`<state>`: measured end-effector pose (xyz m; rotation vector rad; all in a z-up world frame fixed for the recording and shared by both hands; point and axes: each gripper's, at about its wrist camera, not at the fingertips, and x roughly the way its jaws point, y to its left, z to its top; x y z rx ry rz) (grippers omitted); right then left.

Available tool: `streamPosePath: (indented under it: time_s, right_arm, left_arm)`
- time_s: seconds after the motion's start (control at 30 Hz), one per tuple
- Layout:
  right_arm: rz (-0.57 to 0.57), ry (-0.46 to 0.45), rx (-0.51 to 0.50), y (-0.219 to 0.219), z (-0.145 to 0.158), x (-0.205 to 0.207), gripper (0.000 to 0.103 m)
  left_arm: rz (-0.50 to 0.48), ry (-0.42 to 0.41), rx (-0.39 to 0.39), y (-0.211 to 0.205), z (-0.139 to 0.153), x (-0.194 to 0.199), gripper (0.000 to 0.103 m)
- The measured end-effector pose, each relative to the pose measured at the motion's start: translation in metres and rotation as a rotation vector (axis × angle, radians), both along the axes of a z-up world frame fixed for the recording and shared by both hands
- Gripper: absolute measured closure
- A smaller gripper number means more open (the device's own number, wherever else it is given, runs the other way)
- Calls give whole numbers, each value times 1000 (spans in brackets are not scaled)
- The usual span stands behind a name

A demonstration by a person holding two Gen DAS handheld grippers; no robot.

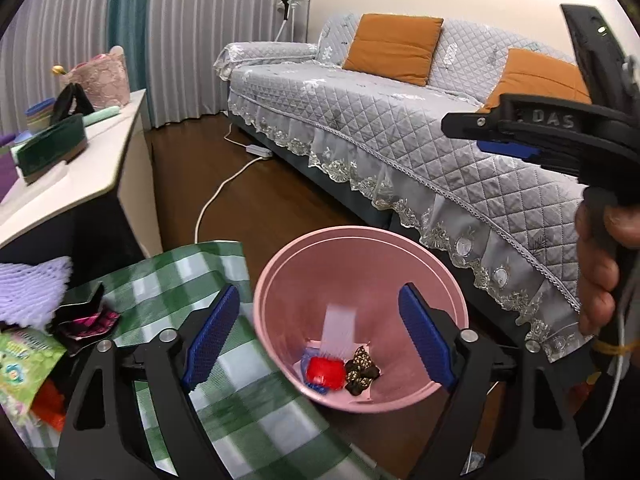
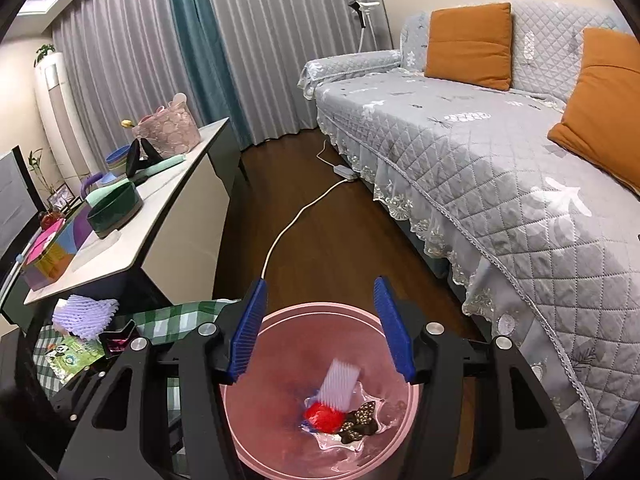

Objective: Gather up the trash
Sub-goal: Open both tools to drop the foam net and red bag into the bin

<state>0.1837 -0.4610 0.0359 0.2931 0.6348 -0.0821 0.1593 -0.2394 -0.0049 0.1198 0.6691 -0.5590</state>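
A pink bin (image 1: 280, 300) (image 2: 256, 420) stands on the floor beside a table with a green checked cloth (image 1: 240, 400). In its bottom lie a red piece (image 1: 324, 370) (image 2: 324, 418) and a dark speckled wrapper (image 1: 362, 370) (image 2: 360, 420). A blurred white foam net strip (image 1: 340, 328) (image 2: 340, 384) is inside the bin, free of any finger. My right gripper (image 2: 320, 284) (image 1: 476, 136) hangs open above the bin with nothing between its jaws. My left gripper (image 1: 318, 300) is open and empty over the table edge and bin. A purple foam net (image 1: 28, 288), a black-pink wrapper (image 1: 86, 316) and a green packet (image 1: 20, 364) lie on the cloth.
A grey quilted sofa (image 1: 400, 120) with orange cushions runs along the right, close to the bin. A white cable (image 1: 216, 196) crosses the wooden floor. A white sideboard (image 1: 100, 168) at the left carries a green bowl, a pink basket and other items.
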Motion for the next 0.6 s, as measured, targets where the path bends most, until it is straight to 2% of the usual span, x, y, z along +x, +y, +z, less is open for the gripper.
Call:
streamPosePath:
  time_s: [0.33, 0.47, 0.53, 0.6]
  right_arm:
    - [71, -51, -16, 36, 18, -12, 47]
    - [100, -81, -14, 50, 28, -22, 47]
    - [121, -103, -15, 60, 34, -28, 48]
    - [142, -121, -15, 69, 39, -32, 51]
  left_arm:
    - [19, -56, -13, 49, 40, -41, 55]
    - [43, -78, -17, 77, 56, -61, 59]
    - [55, -89, -16, 90, 62, -69, 66]
    - [76, -100, -18, 110, 69, -77, 67]
